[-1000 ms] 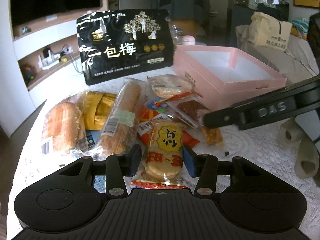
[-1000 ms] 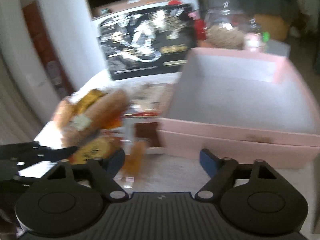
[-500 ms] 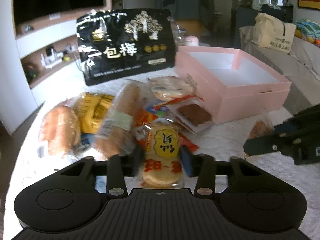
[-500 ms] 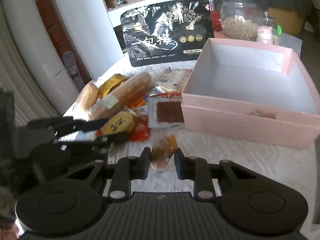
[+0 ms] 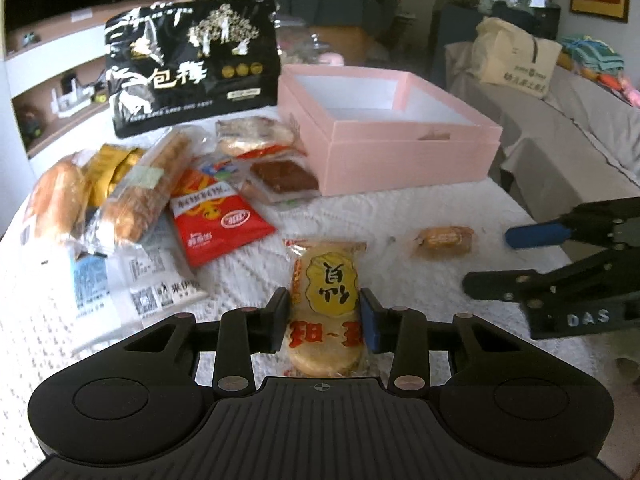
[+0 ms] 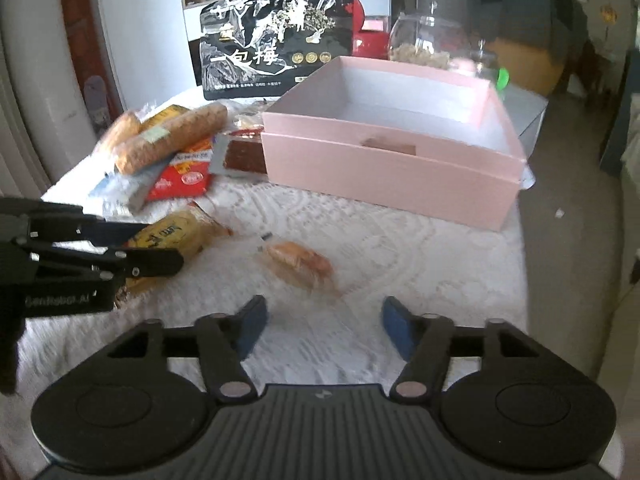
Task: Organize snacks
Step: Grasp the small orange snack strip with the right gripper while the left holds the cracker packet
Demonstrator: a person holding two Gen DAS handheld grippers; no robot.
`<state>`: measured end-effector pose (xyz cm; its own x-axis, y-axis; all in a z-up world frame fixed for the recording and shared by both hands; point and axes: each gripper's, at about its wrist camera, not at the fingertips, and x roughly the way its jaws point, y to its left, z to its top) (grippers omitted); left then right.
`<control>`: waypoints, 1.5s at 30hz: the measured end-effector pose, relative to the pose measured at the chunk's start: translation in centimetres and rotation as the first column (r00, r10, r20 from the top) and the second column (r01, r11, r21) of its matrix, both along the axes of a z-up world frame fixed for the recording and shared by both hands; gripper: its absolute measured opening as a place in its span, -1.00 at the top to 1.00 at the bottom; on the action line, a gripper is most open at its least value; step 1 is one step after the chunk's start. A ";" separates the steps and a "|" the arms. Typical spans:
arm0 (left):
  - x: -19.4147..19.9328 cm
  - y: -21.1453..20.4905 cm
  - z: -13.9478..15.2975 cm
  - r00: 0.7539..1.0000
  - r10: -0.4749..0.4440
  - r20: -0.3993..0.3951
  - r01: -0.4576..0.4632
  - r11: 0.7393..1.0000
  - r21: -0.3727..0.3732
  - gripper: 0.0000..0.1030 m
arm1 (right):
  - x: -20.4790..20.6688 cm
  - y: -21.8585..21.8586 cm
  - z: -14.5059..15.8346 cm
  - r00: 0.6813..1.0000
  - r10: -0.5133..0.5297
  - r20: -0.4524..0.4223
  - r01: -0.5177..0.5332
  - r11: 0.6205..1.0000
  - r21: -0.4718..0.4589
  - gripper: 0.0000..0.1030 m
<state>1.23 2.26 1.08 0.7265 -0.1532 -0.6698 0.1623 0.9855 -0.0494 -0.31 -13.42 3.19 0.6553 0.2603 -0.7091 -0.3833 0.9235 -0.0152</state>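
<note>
My left gripper (image 5: 325, 322) is shut on a yellow rice cracker pack (image 5: 326, 300), held just above the white lace tablecloth (image 5: 380, 280). My right gripper (image 6: 322, 326) is open and empty. A small orange wrapped snack (image 6: 298, 264) lies on the cloth just ahead of it; it also shows in the left wrist view (image 5: 444, 240). The open pink box (image 5: 388, 132) stands empty at the back right. A pile of snacks lies to its left: a red packet (image 5: 216, 216), long bread (image 5: 148, 192), a brown bar (image 5: 284, 176).
A large black bag (image 5: 192, 68) stands upright behind the pile. A glass jar (image 6: 428, 40) stands behind the box. The right gripper shows at the right edge of the left wrist view (image 5: 560, 272). The table's right edge drops to the floor (image 6: 568, 240).
The right gripper let go of the small orange snack on the cloth, opened and drew back. The left gripper pulled the rice cracker pack out of the pile toward the near side.
</note>
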 end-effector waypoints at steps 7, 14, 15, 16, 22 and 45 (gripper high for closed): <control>0.0 0.1 -0.1 1.000 0.016 -0.010 -0.016 1.000 -0.009 0.17 | 0.8 0.4 0.7 0.996 0.018 0.092 -0.016 1.000 -0.022 -0.41; -0.1 0.2 -0.1 1.000 0.015 -0.012 -0.015 1.000 -0.013 0.16 | 2.3 1.3 0.5 0.996 0.068 -0.058 -0.062 0.993 0.100 -0.19; -0.1 0.2 -0.1 1.000 0.015 -0.012 -0.016 1.000 -0.013 0.16 | 2.2 1.4 0.5 0.992 0.093 -0.080 -0.082 0.989 0.126 -0.06; -0.2 0.2 -0.1 1.000 0.015 -0.011 -0.015 1.000 -0.012 0.16 | 2.0 1.4 0.6 0.989 0.116 -0.095 -0.101 0.983 0.151 -0.04; -0.2 0.1 -0.1 1.000 0.016 -0.006 -0.016 1.000 -0.010 0.13 | 1.6 2.1 1.1 0.994 0.109 -0.018 -0.107 0.991 0.084 -0.04; -0.4 -0.4 0.0 1.000 0.014 -0.005 -0.014 1.000 0.001 0.22 | 0.7 0.6 2.1 0.997 0.072 -0.006 -0.071 0.997 0.009 0.62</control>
